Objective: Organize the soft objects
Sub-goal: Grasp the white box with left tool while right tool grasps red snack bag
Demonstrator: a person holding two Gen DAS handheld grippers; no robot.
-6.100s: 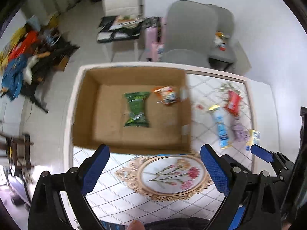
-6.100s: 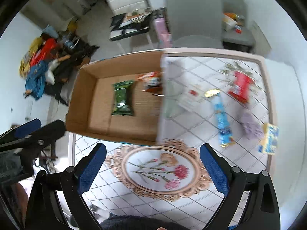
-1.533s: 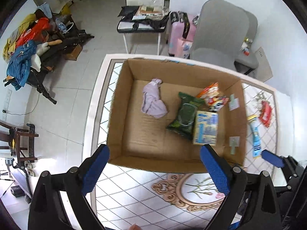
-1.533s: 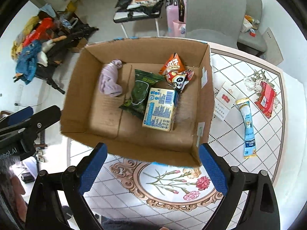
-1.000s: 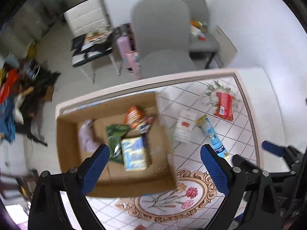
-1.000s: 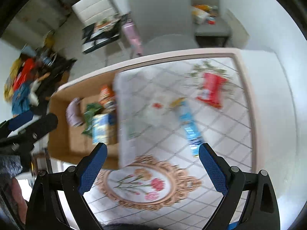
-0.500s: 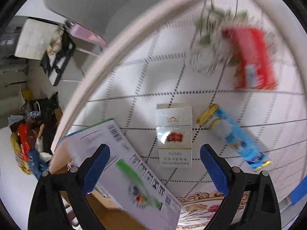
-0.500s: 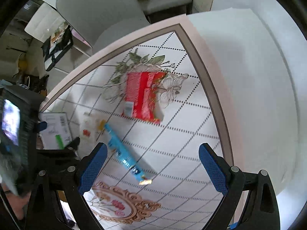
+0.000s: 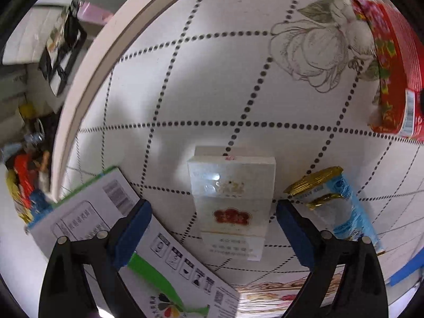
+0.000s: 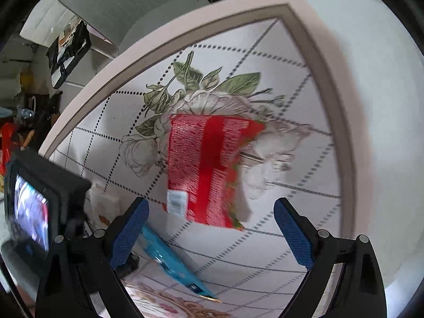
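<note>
1. Tabletop (image 9: 185,84): tiled floral surface, now filling both views. 1.5 s ago both tools looked down into the cardboard box; both have since dropped low over the loose items.
2. Box flap (image 9: 111,228): printed white panel, lower left of the left view, under the left finger.
3. Red packet (image 10: 209,169): flat on the flower print, ahead of the right tool (image 10: 212,233), jaws spread wide, empty.
4. White pack (image 9: 230,201): flat, centred between the pads of the left tool (image 9: 212,233), wide open, untouched. Judged next pickups.
5. Blue sachet (image 9: 341,206): beside the white pack.
</note>
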